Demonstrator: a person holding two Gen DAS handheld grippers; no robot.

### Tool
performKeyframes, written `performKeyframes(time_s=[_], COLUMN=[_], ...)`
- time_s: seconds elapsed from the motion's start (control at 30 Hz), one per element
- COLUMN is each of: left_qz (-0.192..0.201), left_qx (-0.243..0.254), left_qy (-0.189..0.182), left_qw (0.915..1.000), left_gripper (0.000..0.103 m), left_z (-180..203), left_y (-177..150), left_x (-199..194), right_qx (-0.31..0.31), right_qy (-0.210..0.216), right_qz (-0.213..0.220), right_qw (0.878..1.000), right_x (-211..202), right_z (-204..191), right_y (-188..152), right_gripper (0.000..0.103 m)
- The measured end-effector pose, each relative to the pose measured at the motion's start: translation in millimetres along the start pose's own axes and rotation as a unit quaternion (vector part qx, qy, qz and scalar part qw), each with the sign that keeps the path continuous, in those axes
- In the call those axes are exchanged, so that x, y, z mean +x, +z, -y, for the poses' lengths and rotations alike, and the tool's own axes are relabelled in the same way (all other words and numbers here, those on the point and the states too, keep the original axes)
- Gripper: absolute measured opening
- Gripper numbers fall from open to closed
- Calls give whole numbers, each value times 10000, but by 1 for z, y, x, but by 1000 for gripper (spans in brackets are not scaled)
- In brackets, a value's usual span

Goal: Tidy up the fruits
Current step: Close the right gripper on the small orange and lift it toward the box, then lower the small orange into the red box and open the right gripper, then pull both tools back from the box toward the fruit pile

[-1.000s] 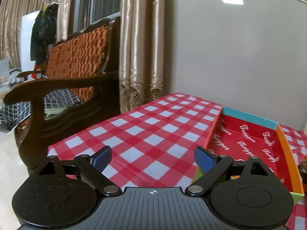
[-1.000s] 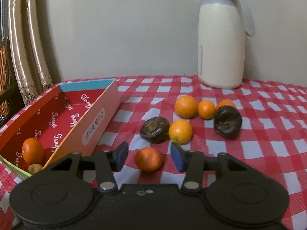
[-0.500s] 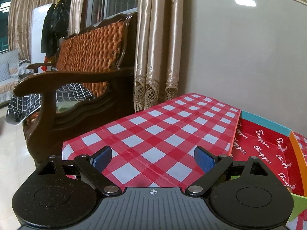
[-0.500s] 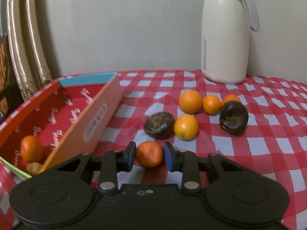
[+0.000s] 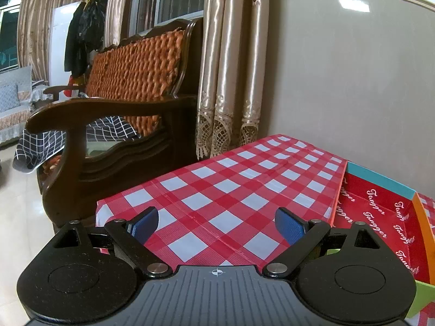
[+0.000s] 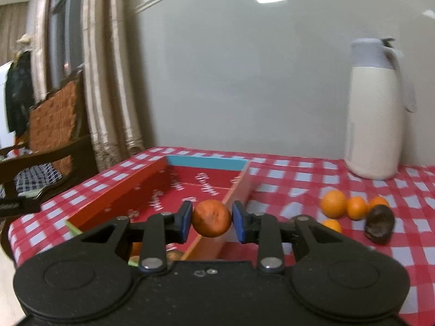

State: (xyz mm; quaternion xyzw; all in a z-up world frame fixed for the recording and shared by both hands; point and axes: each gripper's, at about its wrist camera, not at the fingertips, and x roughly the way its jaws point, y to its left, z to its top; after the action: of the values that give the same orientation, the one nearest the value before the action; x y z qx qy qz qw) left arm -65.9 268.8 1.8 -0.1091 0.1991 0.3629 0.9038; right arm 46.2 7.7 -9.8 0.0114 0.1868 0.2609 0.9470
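My right gripper (image 6: 211, 221) is shut on an orange tangerine (image 6: 211, 218) and holds it in the air above the near right wall of the red cardboard box (image 6: 152, 190). Several small oranges (image 6: 333, 203) and a dark shrivelled fruit (image 6: 379, 224) lie on the checked cloth to the right. An orange fruit (image 6: 135, 248) inside the box is partly hidden behind the gripper. My left gripper (image 5: 217, 226) is open and empty above the checked tablecloth (image 5: 231, 184), left of the box (image 5: 380, 217).
A white thermos jug (image 6: 373, 114) stands at the back right by the wall. A wooden armchair (image 5: 114, 125) and curtains (image 5: 231, 68) stand just past the table's left edge.
My right gripper closed on the tangerine, lifted it off the cloth and carried it left over the box. My left gripper swung a little to the left, staying open.
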Motion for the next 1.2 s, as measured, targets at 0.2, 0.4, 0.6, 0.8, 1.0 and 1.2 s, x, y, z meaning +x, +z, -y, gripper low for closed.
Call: performKeyframes(time_s=[0.2, 0.4, 0.6, 0.8, 1.0, 1.2], left_qz=[27, 34, 60, 54, 70, 133], left_qx=[40, 43, 91, 98, 180, 329], left_qy=[-4, -7, 7, -17, -117, -310], left_qw=[10000, 10000, 9999, 9999, 9997, 9989], left_gripper=[92, 92, 92, 92, 92, 92], left_z=[1, 1, 2, 4, 15, 36], left_y=[0, 1, 1, 1, 0, -3], left_x=[-2, -3, -4, -5, -9, -17], right_qx=[-187, -305, -373, -343, -251, -154], right_qy=[288, 449, 501, 438, 143, -405], right_qz=[-136, -263, -375, -290, -159, -104], right_qw=[9993, 9982, 9973, 9980, 9995, 9990], right_x=[7, 13, 16, 12, 4, -2], right_z=[-16, -29, -34, -31, -19, 3], right_y=[-2, -5, -9, -6, -2, 0], right_gripper=[31, 31, 35, 36, 41, 47])
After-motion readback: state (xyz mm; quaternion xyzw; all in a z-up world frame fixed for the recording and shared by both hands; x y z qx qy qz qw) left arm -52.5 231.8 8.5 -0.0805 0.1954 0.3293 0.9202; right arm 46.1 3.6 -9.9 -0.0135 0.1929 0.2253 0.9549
